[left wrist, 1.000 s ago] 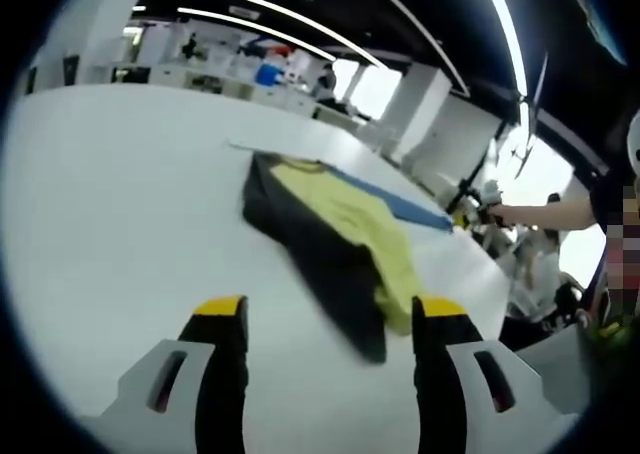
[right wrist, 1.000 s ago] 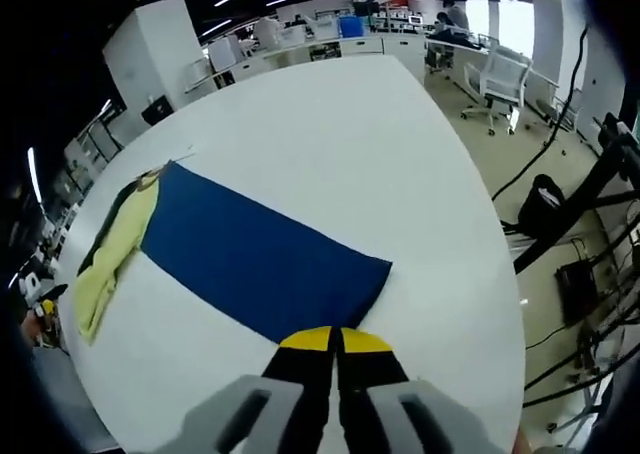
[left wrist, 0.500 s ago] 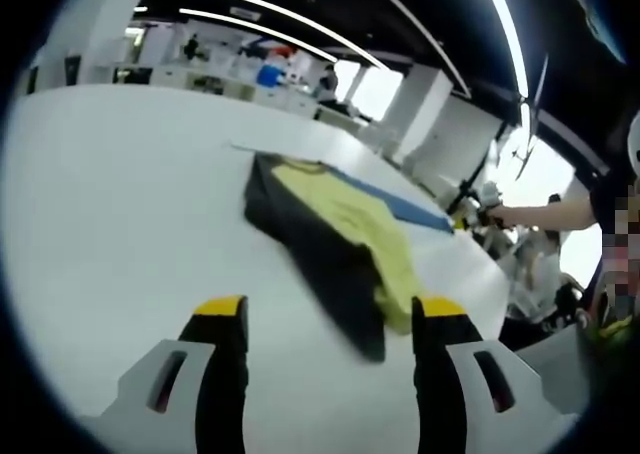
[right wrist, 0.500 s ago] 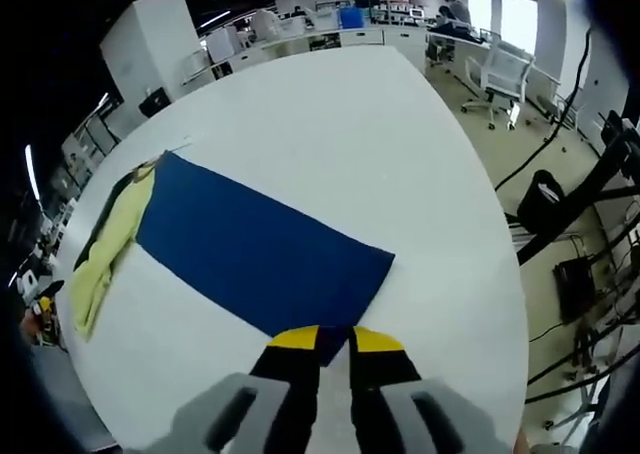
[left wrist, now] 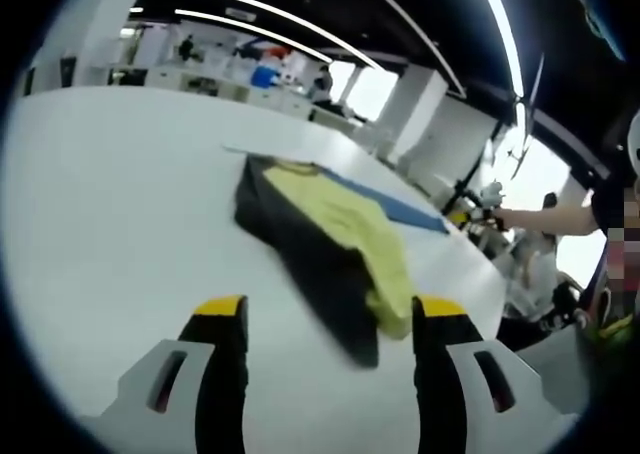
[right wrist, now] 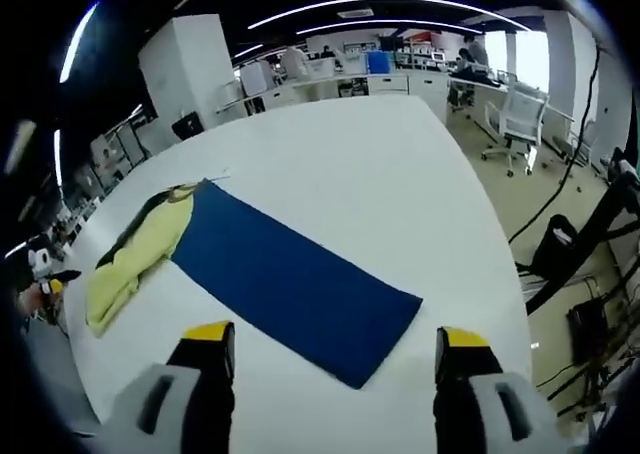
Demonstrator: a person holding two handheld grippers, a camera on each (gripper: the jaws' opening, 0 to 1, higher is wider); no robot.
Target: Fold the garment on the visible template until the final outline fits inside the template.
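A black and yellow garment [left wrist: 335, 244] lies crumpled on the white table [left wrist: 110, 194], just ahead of my left gripper [left wrist: 330, 314], whose jaws stand open and empty. Beyond the garment lies the flat blue template [left wrist: 400, 206]. In the right gripper view the blue template [right wrist: 290, 279] stretches across the table [right wrist: 380, 164], with the garment [right wrist: 140, 254] bunched at its far left end, mostly off it. My right gripper [right wrist: 336, 336] hangs open over the template's near edge, holding nothing.
The table's edge curves down the right [right wrist: 500, 274]. Past it on the floor stand an office chair [right wrist: 515, 124] and a black stand with cables [right wrist: 570, 254]. A person's arm [left wrist: 545, 212] reaches in at the far side. Desks and shelves line the background.
My right gripper has gone from shut to wide open, and its view has pulled back from the template's near corner. The left gripper view has hardly shifted; the garment has stayed put.
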